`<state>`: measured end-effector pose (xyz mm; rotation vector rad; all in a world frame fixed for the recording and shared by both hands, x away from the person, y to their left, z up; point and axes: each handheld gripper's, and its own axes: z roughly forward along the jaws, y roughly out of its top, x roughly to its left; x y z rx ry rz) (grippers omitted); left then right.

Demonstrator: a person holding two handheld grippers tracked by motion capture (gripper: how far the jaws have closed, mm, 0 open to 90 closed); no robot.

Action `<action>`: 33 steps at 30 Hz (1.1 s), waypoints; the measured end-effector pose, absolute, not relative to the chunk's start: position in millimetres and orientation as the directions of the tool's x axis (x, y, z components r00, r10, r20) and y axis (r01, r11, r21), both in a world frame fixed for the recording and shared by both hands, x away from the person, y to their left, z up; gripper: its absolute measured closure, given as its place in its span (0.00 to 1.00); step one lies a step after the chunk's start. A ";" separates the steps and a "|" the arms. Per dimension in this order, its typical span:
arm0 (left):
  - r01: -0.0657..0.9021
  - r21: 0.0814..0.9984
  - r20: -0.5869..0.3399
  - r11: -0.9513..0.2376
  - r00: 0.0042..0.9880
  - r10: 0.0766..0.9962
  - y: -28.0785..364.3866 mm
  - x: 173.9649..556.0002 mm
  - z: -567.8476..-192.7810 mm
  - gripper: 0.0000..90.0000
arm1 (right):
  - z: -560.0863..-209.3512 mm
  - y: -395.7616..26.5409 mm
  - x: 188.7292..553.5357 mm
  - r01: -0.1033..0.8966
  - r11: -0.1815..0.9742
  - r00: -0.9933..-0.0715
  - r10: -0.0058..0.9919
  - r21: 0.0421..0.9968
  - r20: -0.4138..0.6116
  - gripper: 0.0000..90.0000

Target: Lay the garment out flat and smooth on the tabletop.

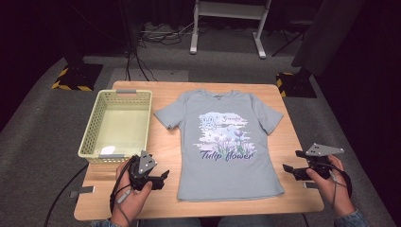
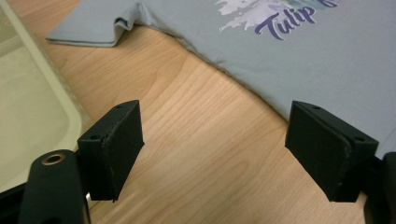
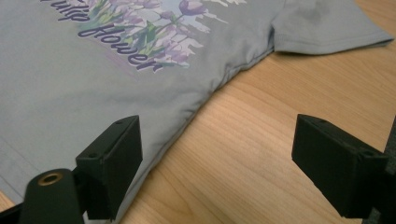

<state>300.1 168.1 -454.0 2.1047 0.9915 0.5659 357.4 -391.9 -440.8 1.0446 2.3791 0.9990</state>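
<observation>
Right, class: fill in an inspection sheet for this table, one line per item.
Surface: wooden table, level.
Job's things: grey T-shirt spread flat, print up; sleeve folded near basket.
Clutter: pale green basket at left, small white item inside.
Grippers: left hand-held gripper open beside the shirt's hem; right hand-held gripper open, off the shirt.
Cables: left gripper's cable trails off the table; more on the floor behind.
Surroundings: grey carpet, white stand legs.

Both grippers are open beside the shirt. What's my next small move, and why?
Probably ease the left gripper and the right gripper inward to the side edges of the grey-blue printed T-shirt. It lies flat and face up on the wooden table, both pairs of jaws stand wide apart holding nothing, and each is just off the fabric's edge.
</observation>
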 end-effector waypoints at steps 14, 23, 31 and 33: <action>0.522 0.743 0.061 -0.418 0.569 0.820 198.0 293.5 -479.3 0.21 | -466.8 -405.5 352.2 0.548 0.462 -0.633 0.774 0.697 -0.014 0.18; 0.574 0.724 0.029 -0.382 0.528 0.849 215.2 292.5 -494.4 0.21 | -485.8 -413.6 349.7 0.583 0.433 -0.596 0.803 0.687 0.000 0.18; 0.625 0.712 -0.017 -0.319 0.470 0.883 226.6 292.6 -507.1 0.19 | -500.2 -417.5 345.3 0.603 0.394 -0.546 0.838 0.694 -0.002 0.16; 0.624 0.718 -0.017 -0.307 0.458 0.889 228.3 292.0 -508.0 0.18 | -502.0 -417.4 343.2 0.596 0.378 -0.533 0.846 0.708 -0.003 0.16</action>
